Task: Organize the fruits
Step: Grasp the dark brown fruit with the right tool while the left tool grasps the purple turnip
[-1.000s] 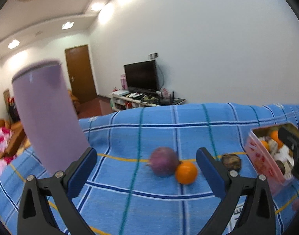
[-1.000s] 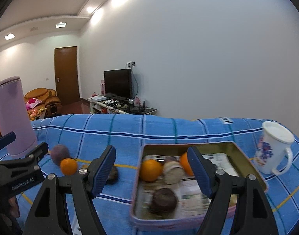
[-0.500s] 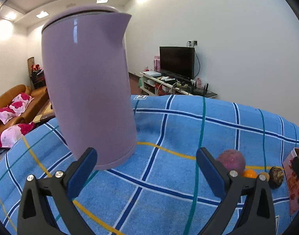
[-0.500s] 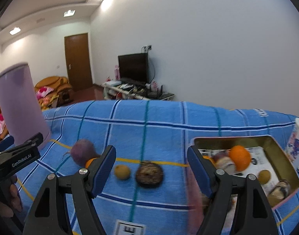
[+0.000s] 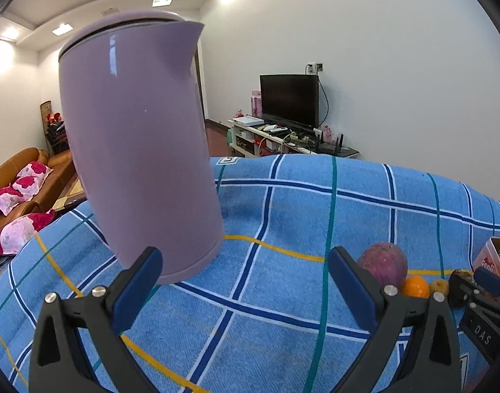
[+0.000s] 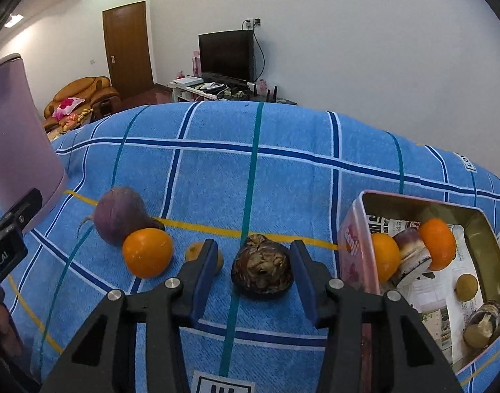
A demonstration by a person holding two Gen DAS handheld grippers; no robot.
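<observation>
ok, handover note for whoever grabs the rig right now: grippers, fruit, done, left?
Right gripper: open, fingers on either side of the dark wrinkled fruit, not closed on it.
Left gripper: open, empty, facing the purple kettle.
On the cloth: purple fruit, orange, small yellow fruit, dark wrinkled fruit.
Done: pink tin already holds two oranges and several other pieces.
Left: the four loose fruits, dark one probably first.
</observation>
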